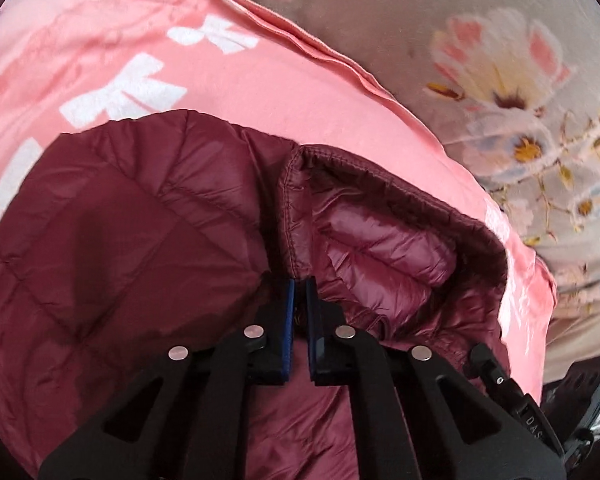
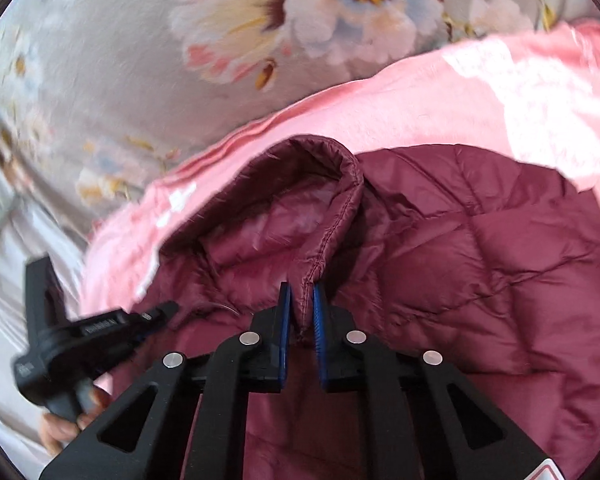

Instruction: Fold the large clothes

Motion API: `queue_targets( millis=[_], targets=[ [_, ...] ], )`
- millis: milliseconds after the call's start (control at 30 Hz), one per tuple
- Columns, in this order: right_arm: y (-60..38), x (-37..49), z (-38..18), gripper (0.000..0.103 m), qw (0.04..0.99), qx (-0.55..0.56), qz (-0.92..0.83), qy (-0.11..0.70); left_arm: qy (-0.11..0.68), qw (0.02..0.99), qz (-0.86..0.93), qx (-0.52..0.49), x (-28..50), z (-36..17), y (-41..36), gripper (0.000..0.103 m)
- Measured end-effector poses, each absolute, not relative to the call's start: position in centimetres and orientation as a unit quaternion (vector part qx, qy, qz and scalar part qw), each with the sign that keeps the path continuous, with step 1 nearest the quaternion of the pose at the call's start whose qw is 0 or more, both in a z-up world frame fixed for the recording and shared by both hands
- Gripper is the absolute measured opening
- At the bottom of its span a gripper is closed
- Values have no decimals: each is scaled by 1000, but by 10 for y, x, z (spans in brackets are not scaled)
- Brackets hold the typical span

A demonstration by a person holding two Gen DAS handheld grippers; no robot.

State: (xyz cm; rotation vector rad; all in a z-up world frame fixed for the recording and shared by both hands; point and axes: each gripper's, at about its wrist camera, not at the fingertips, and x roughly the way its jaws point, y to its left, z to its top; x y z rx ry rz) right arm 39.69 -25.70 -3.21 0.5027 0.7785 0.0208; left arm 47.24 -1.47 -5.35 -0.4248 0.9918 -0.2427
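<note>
Floral grey bedsheet [image 1: 380,40] underlies our pink cloth [image 1: 100,60]; both left tool [image 1: 299,280] and right tool [image 2: 300,286] pinch the maroon jacket [image 1: 120,220] hem.

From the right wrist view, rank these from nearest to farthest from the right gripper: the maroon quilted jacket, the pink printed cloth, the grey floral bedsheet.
1. Maroon quilted jacket: its stitched edge is pinched in the right gripper.
2. Pink printed cloth: underneath the jacket, showing beyond it.
3. Grey floral bedsheet: beyond the cloth, along the top and left.
</note>
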Motion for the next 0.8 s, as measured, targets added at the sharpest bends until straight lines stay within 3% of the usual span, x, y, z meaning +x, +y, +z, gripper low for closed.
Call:
queue_targets(
  millis=[267, 467, 700, 800],
  targets=[
    [-247, 402, -60, 8, 896, 169, -22, 411, 476, 863, -98, -137, 462, -76, -26, 4],
    [-255, 397, -61, 8, 892, 187, -10, 412, 462, 879, -83, -88, 459, -79, -37, 5],
    [-276, 369, -35, 21, 895, 225, 3, 386, 440, 892, -87, -54, 442, -62, -29, 9],
    [-289, 372, -12, 28, 902, 244, 6, 356, 432, 894, -96, -70, 444, -47, -23, 15]
  ],
)
